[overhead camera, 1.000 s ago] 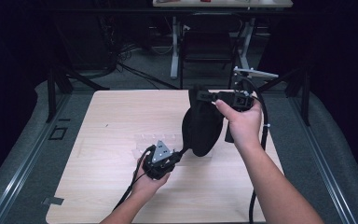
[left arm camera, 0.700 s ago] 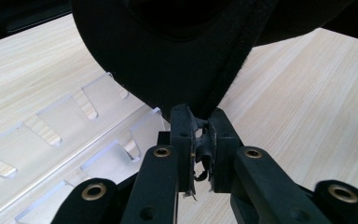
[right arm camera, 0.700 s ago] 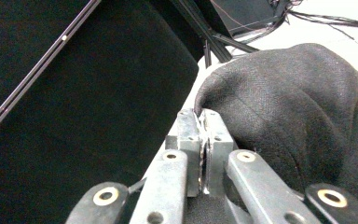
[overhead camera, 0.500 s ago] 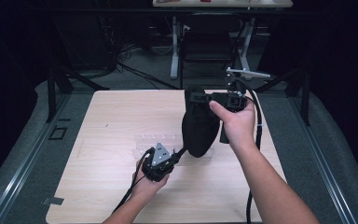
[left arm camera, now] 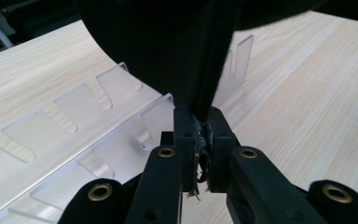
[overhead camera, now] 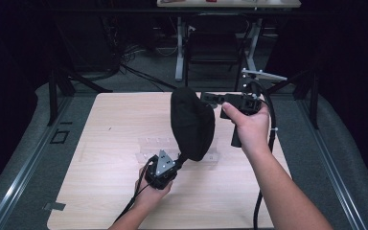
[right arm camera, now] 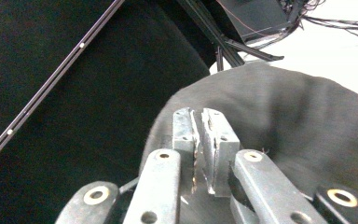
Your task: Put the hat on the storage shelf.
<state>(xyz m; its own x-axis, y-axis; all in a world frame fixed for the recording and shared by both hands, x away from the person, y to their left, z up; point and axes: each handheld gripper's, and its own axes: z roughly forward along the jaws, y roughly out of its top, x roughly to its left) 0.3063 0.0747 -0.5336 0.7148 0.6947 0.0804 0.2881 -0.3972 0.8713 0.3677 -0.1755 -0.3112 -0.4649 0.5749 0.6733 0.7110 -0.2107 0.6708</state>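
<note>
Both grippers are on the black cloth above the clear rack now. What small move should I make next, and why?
Probably lift the right gripper a little up and away to draw the black cloth taut. The left gripper is shut on its lower edge just above the clear slotted rack, the right one seems shut on its upper edge, and the cloth bulges slack between them.

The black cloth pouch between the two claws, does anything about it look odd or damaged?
No damage shows. The black cloth pouch hangs off the table, pinched at its lower tip by the left claw and near its top by the right claw, above a clear plastic rack.
</note>
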